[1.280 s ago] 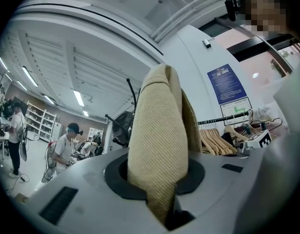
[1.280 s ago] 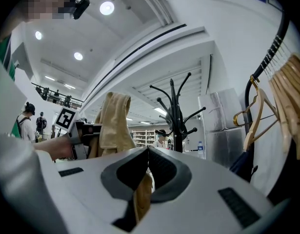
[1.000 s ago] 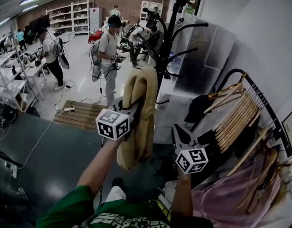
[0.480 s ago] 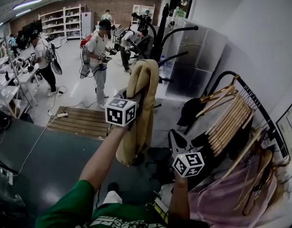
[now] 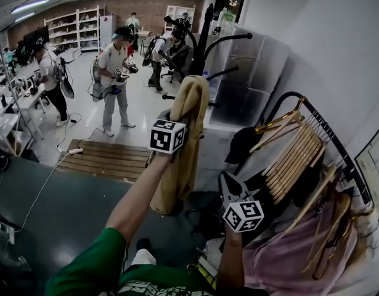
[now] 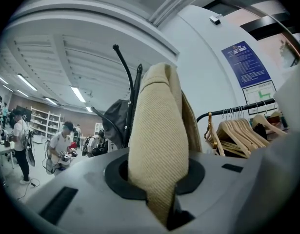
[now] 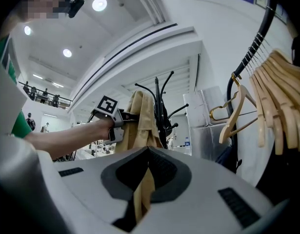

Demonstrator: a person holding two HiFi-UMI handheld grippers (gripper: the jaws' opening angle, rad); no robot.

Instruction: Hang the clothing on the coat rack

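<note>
The left hand-held gripper [image 5: 175, 119] is clenched on a thick fold at the top of the tan ribbed-cloth garment [image 5: 180, 159]. It holds the garment high, just beside the black metal coat rack with curved hooks [image 5: 200, 39]. The rest of the garment hangs free below the grip. No hook bears any of it yet, as far as I can judge.

The right hand-held gripper [image 5: 231, 180] sits low and well apart from the garment. Its tips meet. A sliver of tan shows low in the slit between them, which I take for the garment beyond, so I judge it is holding nothing.

**Risks**
- The fold is bulky and shows no loop or collar opening. Laid over a thin hook, it could slide off once let go and drop to the floor.
- A hook tip could catch the weave partway, leaving the garment lopsided.
- Pushing sideways on the pole might rock the rack.
- The right hand-held gripper is too far off to catch a fall.

**What each view shows**
- The left gripper view shows the grip itself, with the rack's upper prongs close behind the fold. It hides the hem.
- The head view shows the garment's full length, the pale wooden hangers [image 5: 297, 156] and the pink cloth [image 5: 281, 258] at the right.
- The right gripper view shows the garment and rack from the side. I cannot tell from it whether they touch.
</note>
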